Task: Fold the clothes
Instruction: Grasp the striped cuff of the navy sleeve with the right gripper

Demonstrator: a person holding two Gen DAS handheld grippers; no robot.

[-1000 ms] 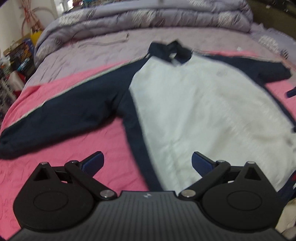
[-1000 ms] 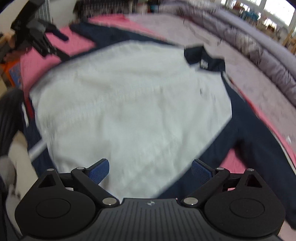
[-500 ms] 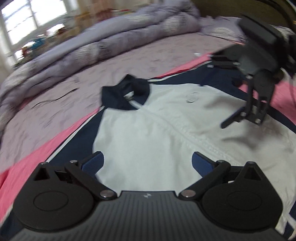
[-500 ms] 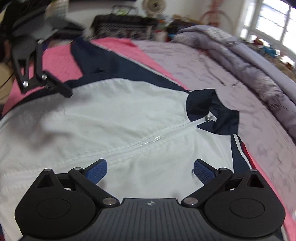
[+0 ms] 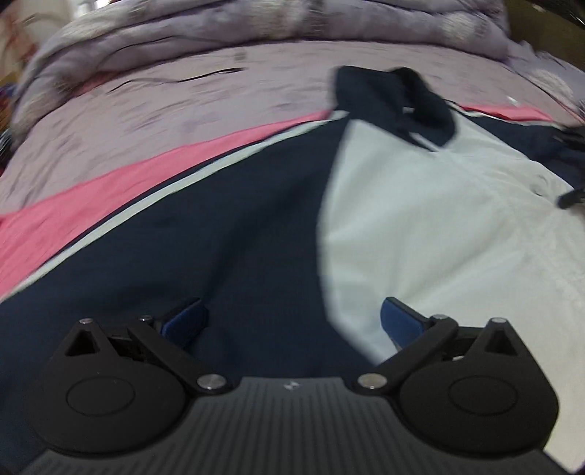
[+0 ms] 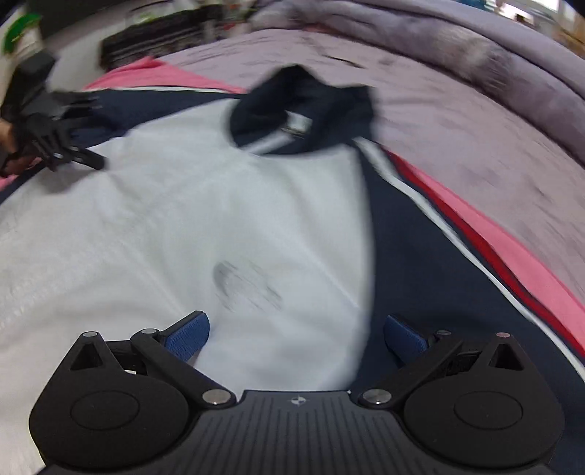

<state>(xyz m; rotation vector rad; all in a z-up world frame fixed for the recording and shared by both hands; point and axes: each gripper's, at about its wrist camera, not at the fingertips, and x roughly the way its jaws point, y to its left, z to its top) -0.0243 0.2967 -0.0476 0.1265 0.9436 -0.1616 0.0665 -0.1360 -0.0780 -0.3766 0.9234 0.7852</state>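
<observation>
**laundrybot_fan:** Over on the left wrist view, the left gripper point(image 5: 290, 321) is seen with its jaws spread wide and nothing between them, hung low over the seam where the navy sleeve point(image 5: 175, 234) meets the white front panel point(image 5: 438, 234) of the jacket point(image 5: 365, 204). The jacket is laid flat, front up, on the pink sheet point(image 5: 73, 204) of the bed, collar point(image 5: 395, 98) pointed at the grey quilt point(image 5: 256, 22). A second ago the whole garment was framed from further back, so the gripper has been brought in and down to the shoulder. It's all pretty smeared with blur.

**foldnerd:** Same story from the right wrist view. The right gripper point(image 6: 296, 338) has just been opened the last bit, fully apart now, nothing caught in it, and it's parked over the other shoulder seam, white panel under one pad and navy sleeve point(image 6: 438, 255) under the other. The left gripper point(image 6: 78, 153) can be spotted at the far shoulder, by a hand.

**laundrybot_fan:** So no fold's been started yet?

**foldnerd:** Nope, jacket's still fully spread. Both shoulders look lined up to be pinched, probably for the first fold, but that's only guessed
</observation>
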